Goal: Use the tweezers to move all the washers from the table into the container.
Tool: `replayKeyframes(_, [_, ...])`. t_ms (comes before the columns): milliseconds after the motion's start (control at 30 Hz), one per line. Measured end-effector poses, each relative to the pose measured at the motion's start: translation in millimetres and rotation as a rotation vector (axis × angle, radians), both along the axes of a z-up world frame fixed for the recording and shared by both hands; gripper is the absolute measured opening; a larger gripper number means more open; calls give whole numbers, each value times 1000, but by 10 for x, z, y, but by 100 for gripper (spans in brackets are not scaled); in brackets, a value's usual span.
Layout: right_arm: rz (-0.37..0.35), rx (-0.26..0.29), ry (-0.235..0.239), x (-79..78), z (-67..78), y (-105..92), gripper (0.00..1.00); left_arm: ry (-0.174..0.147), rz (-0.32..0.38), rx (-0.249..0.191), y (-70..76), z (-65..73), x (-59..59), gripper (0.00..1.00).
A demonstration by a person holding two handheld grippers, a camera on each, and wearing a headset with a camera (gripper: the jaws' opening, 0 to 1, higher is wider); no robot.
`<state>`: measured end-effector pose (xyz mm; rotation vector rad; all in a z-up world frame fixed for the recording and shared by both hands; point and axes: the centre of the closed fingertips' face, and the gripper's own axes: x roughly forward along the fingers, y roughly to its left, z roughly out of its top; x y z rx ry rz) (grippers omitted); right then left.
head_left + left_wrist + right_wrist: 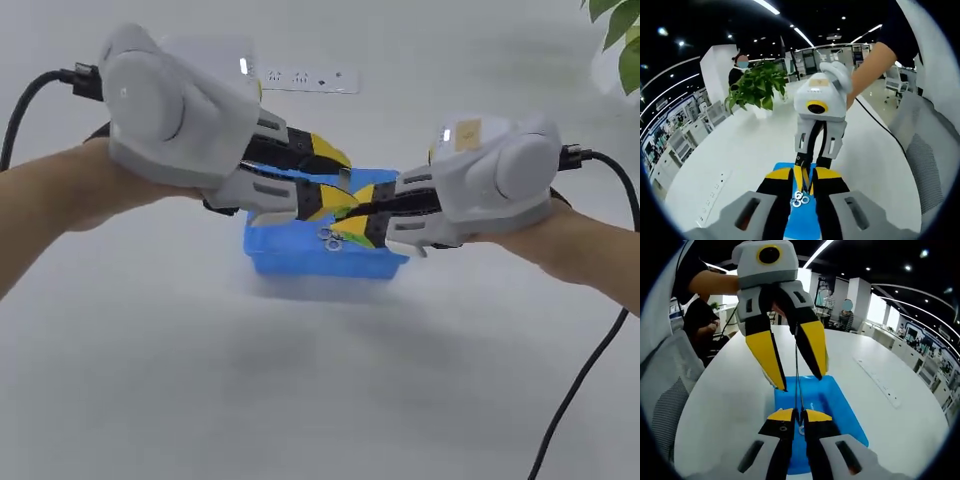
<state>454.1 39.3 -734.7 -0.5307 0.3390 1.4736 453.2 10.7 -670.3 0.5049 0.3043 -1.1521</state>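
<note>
Head view: washers [331, 238] under right tongs [346, 224]

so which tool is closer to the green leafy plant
Right. The green leafy plant is off to the far right; the right tool reaches over the blue plastic container from that side, the left tool from the opposite side, farther off.

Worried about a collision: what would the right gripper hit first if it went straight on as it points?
Probably the left gripper, facing it with open jaws above the blue container; depth is unclear.
</note>
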Motion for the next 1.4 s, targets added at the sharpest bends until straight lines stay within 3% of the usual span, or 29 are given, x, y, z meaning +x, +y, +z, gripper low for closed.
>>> replayKeyframes(133, [0,-7,-2,-3,-14,-7,8,-1,-4,15,17,25,-21,17])
replayKeyframes(267, [3,-9,-8,-19,15,-15,8,-7,-31,29,17,45,-84,8])
replayKeyframes(567, [40,-34,-61,-116,145,-38,8,-21,-70,34,35,161,-224,6])
replayKeyframes(667, [43,-36,-85,-136,219,-47,8,-36,-75,32,62,212,-258,6])
replayKeyframes(767, [44,-25,-103,-149,325,-44,8,-97,-101,39,64,324,-313,6])
replayKeyframes(1067, [63,-42,-148,-255,542,-86,8,-142,-120,34,119,499,-464,6])
replayKeyframes(1233, [68,-36,-151,-355,667,-128,8,-136,-118,-30,118,621,-558,6])
replayKeyframes(1400, [89,-59,-158,-480,685,-172,8,-136,-137,-19,155,577,-660,6])
